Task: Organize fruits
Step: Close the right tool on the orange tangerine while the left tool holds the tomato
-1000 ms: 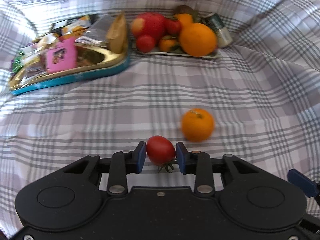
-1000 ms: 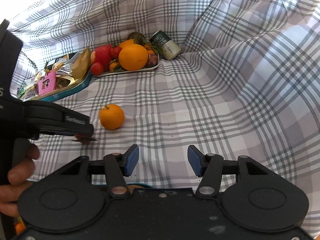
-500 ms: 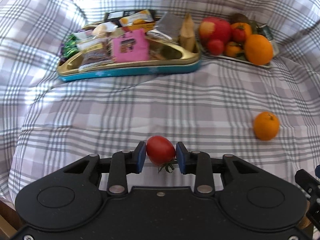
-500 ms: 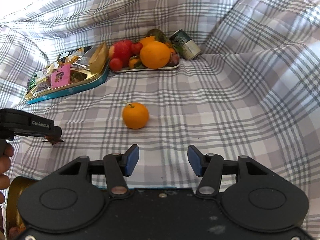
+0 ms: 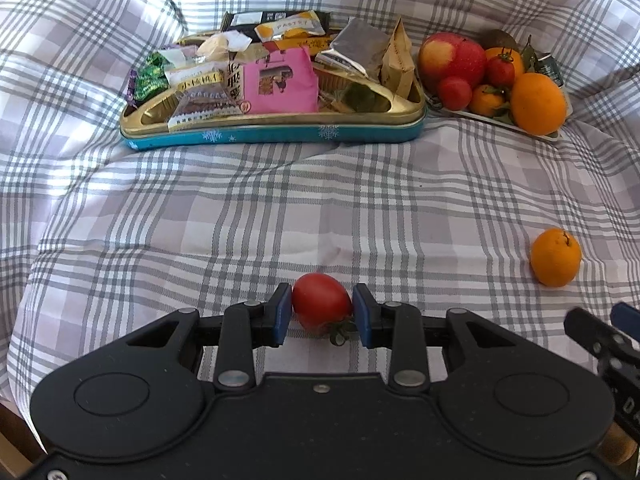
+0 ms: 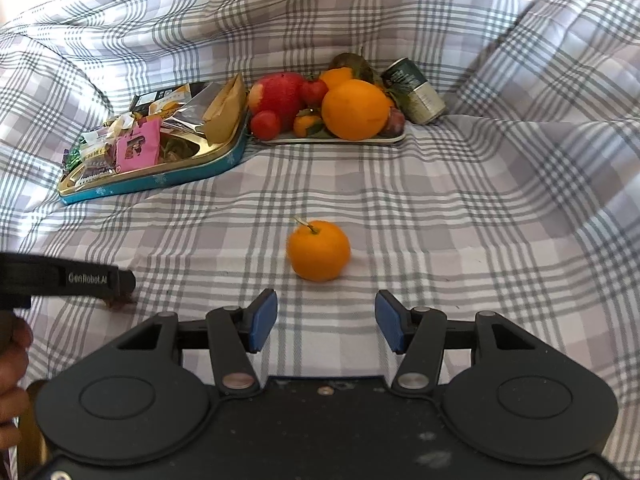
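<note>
My left gripper (image 5: 320,312) is shut on a small red tomato (image 5: 320,304), held just above the checked cloth. My right gripper (image 6: 326,320) is open and empty, with a loose small orange (image 6: 319,251) on the cloth just beyond its fingertips, roughly centred between them. That orange also shows at the right of the left wrist view (image 5: 555,257). A white fruit tray (image 6: 332,140) at the back holds an apple (image 6: 280,92), a big orange (image 6: 355,109), tomatoes and small citrus. The same tray shows in the left wrist view (image 5: 520,128).
A gold and teal tin (image 5: 272,132) full of snack packets stands left of the fruit tray, also in the right wrist view (image 6: 160,176). A drink can (image 6: 416,96) lies right of the fruit tray. The cloth rises in folds on all sides.
The left gripper, still holding the tomato, has swung left and drawn back, so the tin now lies ahead. The right gripper has come closer to the loose orange and centred on it.
</note>
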Motion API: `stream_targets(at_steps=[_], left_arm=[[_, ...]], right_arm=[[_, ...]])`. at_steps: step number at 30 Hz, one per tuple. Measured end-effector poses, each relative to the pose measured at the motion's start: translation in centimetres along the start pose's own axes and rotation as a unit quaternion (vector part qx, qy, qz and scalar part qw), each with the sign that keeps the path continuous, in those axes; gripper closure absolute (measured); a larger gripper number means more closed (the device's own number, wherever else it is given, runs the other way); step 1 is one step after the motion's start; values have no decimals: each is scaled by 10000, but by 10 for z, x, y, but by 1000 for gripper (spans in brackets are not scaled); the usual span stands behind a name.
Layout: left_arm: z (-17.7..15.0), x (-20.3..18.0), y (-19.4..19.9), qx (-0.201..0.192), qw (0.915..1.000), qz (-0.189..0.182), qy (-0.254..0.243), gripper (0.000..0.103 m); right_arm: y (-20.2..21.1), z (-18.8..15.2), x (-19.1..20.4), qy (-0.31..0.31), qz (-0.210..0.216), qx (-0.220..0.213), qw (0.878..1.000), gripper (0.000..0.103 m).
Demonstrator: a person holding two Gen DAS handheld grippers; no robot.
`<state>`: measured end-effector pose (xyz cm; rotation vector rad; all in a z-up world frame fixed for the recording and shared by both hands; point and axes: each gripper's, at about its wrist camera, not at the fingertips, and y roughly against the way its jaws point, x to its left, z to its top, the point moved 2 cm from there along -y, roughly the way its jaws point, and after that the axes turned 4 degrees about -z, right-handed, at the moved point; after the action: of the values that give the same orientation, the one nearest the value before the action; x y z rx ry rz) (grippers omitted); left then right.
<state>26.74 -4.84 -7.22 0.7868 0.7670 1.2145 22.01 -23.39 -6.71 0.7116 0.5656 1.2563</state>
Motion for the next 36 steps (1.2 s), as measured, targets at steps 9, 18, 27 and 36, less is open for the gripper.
stream_targets(at_steps=[9, 18, 27, 36], left_arm=[[-2, 10, -7, 55, 9998, -79, 162, 59], [-2, 11, -7, -8, 9998, -157, 113, 59], [-3, 10, -6, -54, 9999, -134, 44, 59], [-3, 9, -6, -62, 9999, -95, 1, 59]], right_arm=[[-27, 19, 10, -70, -20, -88, 9999, 45], [-57, 33, 13, -79, -164, -68, 9998, 44], [-72, 31, 18, -12, -230, -11, 9997, 44], [-74, 30, 23, 187, -363, -63, 9991, 44]])
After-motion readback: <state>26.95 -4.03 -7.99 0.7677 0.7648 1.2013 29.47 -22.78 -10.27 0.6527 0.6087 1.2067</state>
